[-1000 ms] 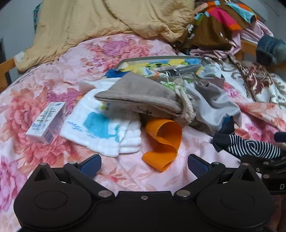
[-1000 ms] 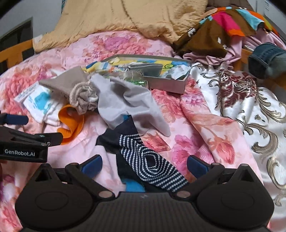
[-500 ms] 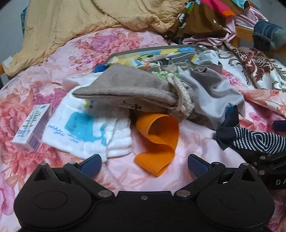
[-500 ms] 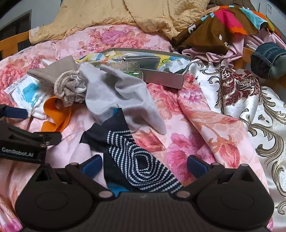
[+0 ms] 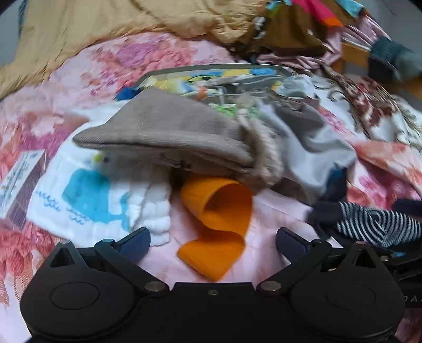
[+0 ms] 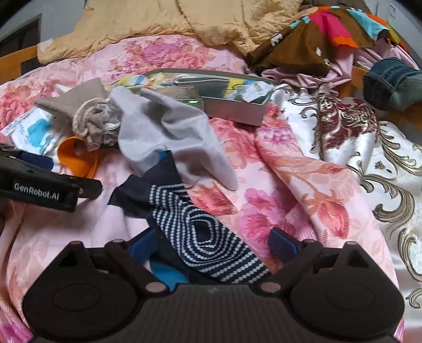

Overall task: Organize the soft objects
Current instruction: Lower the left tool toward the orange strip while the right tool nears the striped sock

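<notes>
On the pink floral bedspread, an orange fabric loop (image 5: 219, 211) lies straight ahead of my left gripper (image 5: 212, 241), which is open with the loop's near end between its fingers, untouched. Behind the loop sit a beige drawstring pouch (image 5: 163, 137), a white cloth with a blue whale (image 5: 87, 200) and a grey cloth (image 5: 311, 153). A navy sock with white dotted stripes (image 6: 200, 232) lies between the fingers of my right gripper (image 6: 213, 242). Its jaws are closing, and the pads do not press the sock.
A shallow tin box (image 6: 232, 110) of small items stands behind the pile. A small carton (image 5: 18, 182) lies at the far left. A yellow blanket (image 6: 184, 21), colourful clothes (image 6: 329, 29) and a white brocade cloth (image 6: 369, 147) surround the area. The left gripper's black side plate (image 6: 47, 190) is close on the right gripper's left.
The left gripper has come forward and down towards the orange loop, which now reaches between its fingers. The right gripper's fingers have drawn slightly inward around the sock.
</notes>
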The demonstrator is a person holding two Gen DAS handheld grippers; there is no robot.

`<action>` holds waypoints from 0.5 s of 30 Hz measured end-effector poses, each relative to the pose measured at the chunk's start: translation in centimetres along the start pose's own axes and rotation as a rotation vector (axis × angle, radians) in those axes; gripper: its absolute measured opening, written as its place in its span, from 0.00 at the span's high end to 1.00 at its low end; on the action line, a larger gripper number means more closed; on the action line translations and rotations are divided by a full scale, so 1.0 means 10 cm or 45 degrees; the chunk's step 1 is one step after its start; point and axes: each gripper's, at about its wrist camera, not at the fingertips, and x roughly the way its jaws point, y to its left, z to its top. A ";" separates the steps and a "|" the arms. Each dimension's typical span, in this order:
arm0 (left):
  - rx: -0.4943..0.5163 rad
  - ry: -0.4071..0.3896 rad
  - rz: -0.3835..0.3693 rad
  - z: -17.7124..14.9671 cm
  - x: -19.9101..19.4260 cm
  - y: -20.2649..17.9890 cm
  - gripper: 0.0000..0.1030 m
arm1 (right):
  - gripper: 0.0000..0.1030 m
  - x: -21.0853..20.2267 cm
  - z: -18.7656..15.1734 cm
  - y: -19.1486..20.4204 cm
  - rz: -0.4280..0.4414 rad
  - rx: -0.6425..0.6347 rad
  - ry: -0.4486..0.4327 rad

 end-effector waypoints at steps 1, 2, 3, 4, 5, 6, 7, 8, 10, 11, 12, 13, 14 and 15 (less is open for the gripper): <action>-0.017 0.000 0.004 0.00 0.01 0.02 0.02 | 0.12 0.00 0.00 0.00 -0.004 0.004 -0.005; -0.026 -0.003 0.012 0.01 0.04 0.03 0.02 | 0.13 -0.01 0.00 0.00 -0.007 0.006 -0.011; -0.027 -0.010 0.020 0.01 0.05 0.03 0.02 | 0.15 -0.02 -0.01 0.00 -0.006 0.007 -0.017; -0.022 -0.022 0.033 0.00 0.06 0.02 0.02 | 0.16 -0.02 -0.01 0.00 0.000 0.009 -0.019; -0.009 -0.032 0.048 0.00 0.08 0.00 0.02 | 0.16 -0.01 -0.01 0.01 0.008 0.010 -0.022; 0.010 -0.040 0.065 -0.01 0.10 -0.03 0.01 | 0.16 -0.01 -0.02 0.02 0.016 0.007 -0.027; 0.026 -0.046 0.074 -0.02 0.12 -0.06 0.01 | 0.16 -0.01 -0.02 0.03 0.021 -0.001 -0.030; 0.042 -0.050 0.086 -0.02 0.14 -0.08 0.01 | 0.16 -0.01 -0.03 0.04 0.023 -0.010 -0.032; 0.048 -0.056 0.099 -0.01 0.17 -0.09 0.01 | 0.16 -0.01 -0.03 0.06 0.022 -0.020 -0.040; 0.040 -0.056 0.101 0.00 0.18 -0.08 0.01 | 0.16 0.00 -0.03 0.07 0.024 -0.021 -0.043; 0.027 -0.057 0.100 0.00 0.19 -0.07 0.02 | 0.18 0.00 -0.03 0.07 0.025 -0.020 -0.046; 0.017 -0.062 0.101 0.00 0.19 -0.06 0.04 | 0.20 0.00 -0.03 0.07 0.031 -0.020 -0.049; 0.009 -0.071 0.106 0.00 0.18 -0.06 0.07 | 0.22 0.00 -0.03 0.07 0.037 -0.021 -0.051; 0.001 -0.082 0.113 -0.01 0.17 -0.05 0.11 | 0.24 0.00 -0.03 0.08 0.040 -0.024 -0.051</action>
